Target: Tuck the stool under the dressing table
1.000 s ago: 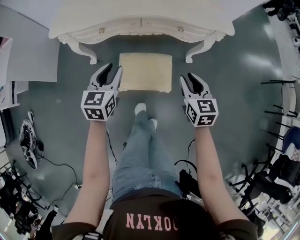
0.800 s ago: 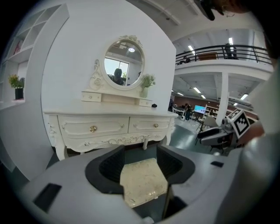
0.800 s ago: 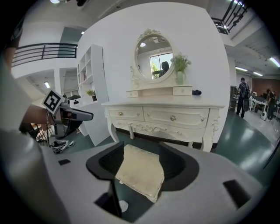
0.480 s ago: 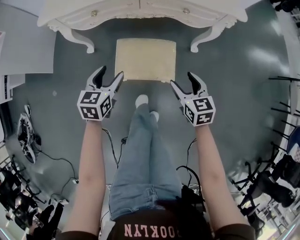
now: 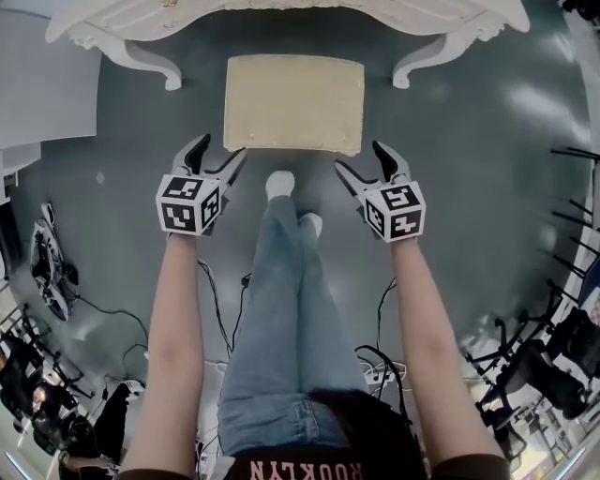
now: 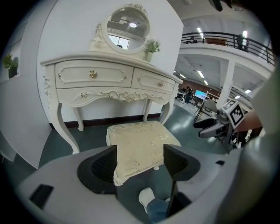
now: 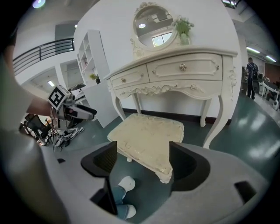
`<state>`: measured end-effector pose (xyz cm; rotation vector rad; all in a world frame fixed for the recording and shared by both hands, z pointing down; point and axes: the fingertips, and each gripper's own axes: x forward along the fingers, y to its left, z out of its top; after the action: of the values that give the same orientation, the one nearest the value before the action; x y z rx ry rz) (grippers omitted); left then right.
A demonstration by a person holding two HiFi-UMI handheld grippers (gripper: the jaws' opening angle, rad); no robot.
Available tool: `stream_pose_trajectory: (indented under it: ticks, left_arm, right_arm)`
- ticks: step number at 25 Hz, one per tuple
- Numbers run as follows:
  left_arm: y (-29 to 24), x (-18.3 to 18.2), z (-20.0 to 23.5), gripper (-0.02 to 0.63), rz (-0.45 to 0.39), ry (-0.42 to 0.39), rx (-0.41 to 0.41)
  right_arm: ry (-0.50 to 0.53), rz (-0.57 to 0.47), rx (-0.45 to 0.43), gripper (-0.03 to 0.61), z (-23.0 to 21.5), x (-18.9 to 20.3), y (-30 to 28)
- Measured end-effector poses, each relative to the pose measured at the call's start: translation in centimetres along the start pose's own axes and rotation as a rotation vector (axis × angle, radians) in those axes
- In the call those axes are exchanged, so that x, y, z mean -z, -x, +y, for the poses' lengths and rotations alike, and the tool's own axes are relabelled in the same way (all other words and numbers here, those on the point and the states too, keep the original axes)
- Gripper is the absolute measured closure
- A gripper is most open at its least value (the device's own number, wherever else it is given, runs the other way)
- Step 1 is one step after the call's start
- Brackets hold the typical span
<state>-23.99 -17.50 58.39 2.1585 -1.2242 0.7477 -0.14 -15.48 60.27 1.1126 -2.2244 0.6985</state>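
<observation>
A stool [image 5: 293, 101] with a cream cushion stands on the green floor just in front of the white dressing table [image 5: 281, 14], outside its legs. My left gripper [image 5: 217, 155] hovers at the stool's near left corner, and my right gripper [image 5: 364, 161] hovers at the near right corner. Both pairs of jaws are opening. In the left gripper view a corner of the stool [image 6: 140, 144] shows in the gap between the jaws, with no pad pressing on it. The right gripper view shows the stool [image 7: 148, 138] the same way, below the table [image 7: 175, 70].
The person's legs in jeans and a white shoe [image 5: 279, 185] stand right behind the stool. Cables [image 5: 220, 291] trail on the floor. Gear [image 5: 47, 272] lies at the left and black stands [image 5: 553, 366] at the right. A white shelf [image 7: 92, 65] is left of the table.
Both grippers have come down to the stool's near corners and their jaws have widened. The stool and table sit higher in the head view.
</observation>
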Motion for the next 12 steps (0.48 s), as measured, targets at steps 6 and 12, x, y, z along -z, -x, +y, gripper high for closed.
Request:
stream_pose_trajectory:
  ticks: [6, 12]
  left_arm:
    - [-3.1, 4.9, 1.4, 0.304, 0.108, -0.013, 0.016]
    - [-6.1, 9.3, 2.8, 0.295, 0.226, -0.072, 0.029]
  right_arm:
    - [-0.04, 0.099, 0.054, 0.245, -1.2, 5.5, -3.3]
    - [-0.097, 0.181, 0.093, 0.233, -3.4, 9.8, -6.6]
